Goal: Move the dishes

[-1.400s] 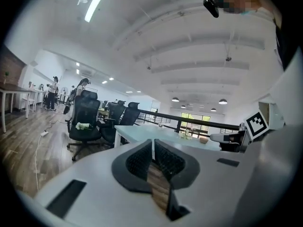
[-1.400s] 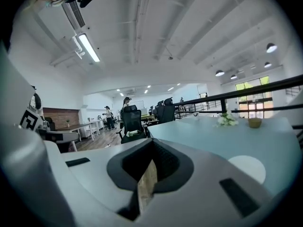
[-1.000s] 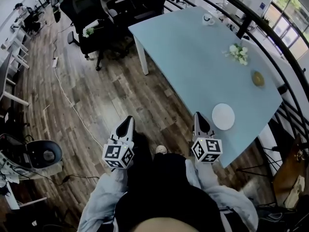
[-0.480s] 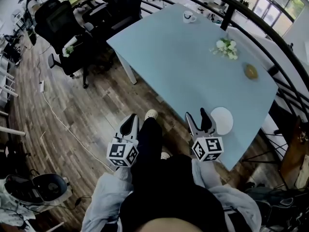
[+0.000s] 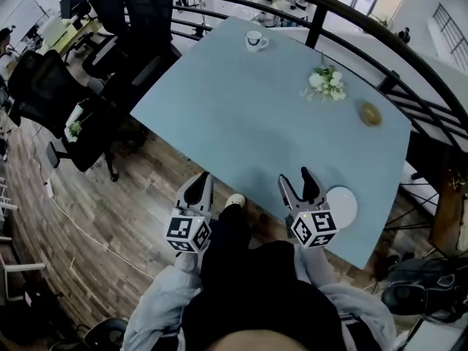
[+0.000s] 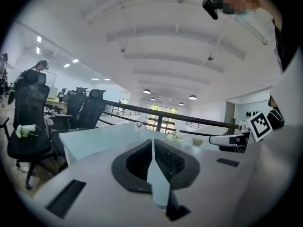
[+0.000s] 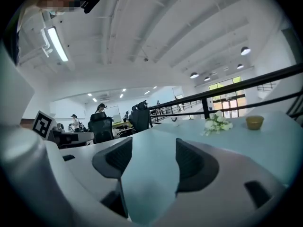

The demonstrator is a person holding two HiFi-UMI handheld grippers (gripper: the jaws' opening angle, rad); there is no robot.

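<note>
A light blue table (image 5: pixel 241 108) carries a white plate (image 5: pixel 342 205) at its near right corner, a small yellowish bowl (image 5: pixel 370 113), a bunch of white flowers (image 5: pixel 324 82) and a cup on a saucer (image 5: pixel 256 40) at the far edge. My right gripper (image 5: pixel 296 181) hovers over the near edge, just left of the plate and apart from it. Its jaws have just been opening and stand open with nothing between them (image 7: pixel 154 148). My left gripper (image 5: pixel 199 185) is at the table's near edge, jaws shut and empty (image 6: pixel 152 143).
Black office chairs (image 5: pixel 139 13) stand at the table's left and far left. A dark railing (image 5: pixel 351 13) runs behind and to the right of the table. Wooden floor (image 5: pixel 110 210) lies to the left. My shoe (image 5: pixel 235 200) shows between the grippers.
Both grippers have come forward from over the floor to the table's near edge. The right jaws went from shut to open. The plate now lies right beside the right gripper.
</note>
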